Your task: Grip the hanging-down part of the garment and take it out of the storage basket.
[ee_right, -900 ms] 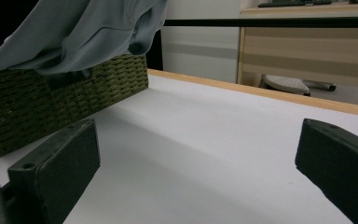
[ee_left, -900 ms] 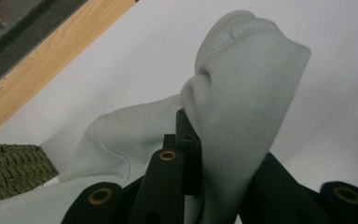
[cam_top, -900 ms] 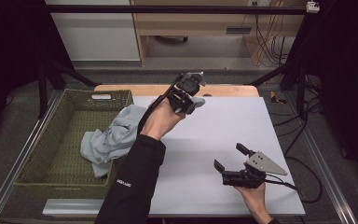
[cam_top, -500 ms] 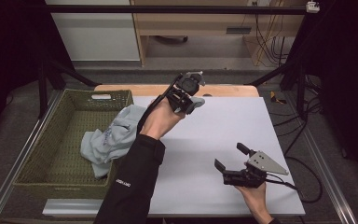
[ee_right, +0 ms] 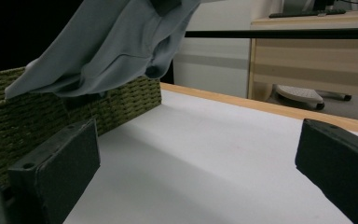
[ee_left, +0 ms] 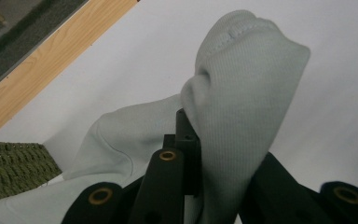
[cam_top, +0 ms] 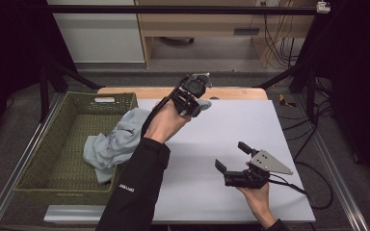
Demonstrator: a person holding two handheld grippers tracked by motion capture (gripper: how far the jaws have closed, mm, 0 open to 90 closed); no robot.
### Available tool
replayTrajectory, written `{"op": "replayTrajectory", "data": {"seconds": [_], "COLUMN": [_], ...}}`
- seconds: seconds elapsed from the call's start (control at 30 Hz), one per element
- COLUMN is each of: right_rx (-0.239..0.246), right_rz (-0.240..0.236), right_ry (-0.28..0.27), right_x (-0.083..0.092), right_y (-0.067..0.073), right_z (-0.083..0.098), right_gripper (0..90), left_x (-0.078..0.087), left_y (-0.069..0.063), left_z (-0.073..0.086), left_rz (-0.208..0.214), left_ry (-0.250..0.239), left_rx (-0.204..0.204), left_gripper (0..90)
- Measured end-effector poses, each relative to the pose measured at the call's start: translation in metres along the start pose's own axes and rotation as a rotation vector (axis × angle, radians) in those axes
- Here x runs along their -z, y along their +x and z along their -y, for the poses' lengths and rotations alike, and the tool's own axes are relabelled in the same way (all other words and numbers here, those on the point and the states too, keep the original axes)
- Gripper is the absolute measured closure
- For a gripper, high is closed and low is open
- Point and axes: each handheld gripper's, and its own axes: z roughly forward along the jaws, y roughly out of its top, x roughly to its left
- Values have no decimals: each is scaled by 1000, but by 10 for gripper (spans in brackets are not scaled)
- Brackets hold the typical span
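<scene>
Cloth, pale grey, is clamped at one edge by the left hand-held gripper and held raised over the far part of the table; the remainder trails back into the green woven basket. The right hand-held gripper is held with its jaws spread wide, nothing between them, low over the near right of the table. Only a small fold is seen to be pinched, so slippage is judged possible if the trailing cloth catches on the basket rim.
</scene>
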Motion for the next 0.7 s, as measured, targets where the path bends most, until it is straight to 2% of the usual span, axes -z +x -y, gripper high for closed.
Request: {"op": "replayTrajectory", "data": {"seconds": [0.07,0.1,0.2,0.3,0.37,0.43,0.47,0.57,0.7], "right_rx": [-22,-8,8,-16,6,-10,2,-7,6], "right_rz": [-9,-15,-23,-32,-31,-41,-40,-49,-55], "right_ry": [6,-6,8,5,13,11,17,15,10], "right_x": [-3,-6,-12,-18,-23,-28,-31,-38,-52], "right_y": [5,6,11,17,19,23,23,28,34], "right_z": [-2,-1,-4,-7,-10,-11,-12,-14,-17], "right_gripper": [3,3,3,3,3,3,3,3,3], "left_x": [0,1,2,3,3,4,4,5,8], "left_y": [0,0,0,1,1,1,2,2,4], "left_z": [0,0,0,0,0,-1,-1,-1,-1], "left_rz": [0,-1,-4,1,-2,-7,-5,-6,-7], "left_ry": [1,-3,-7,-7,4,-3,-5,-4,-2], "left_rx": [-2,1,0,5,-2,7,6,5,0], "left_gripper": [820,821,820,820,820,820,820,820,820]}}
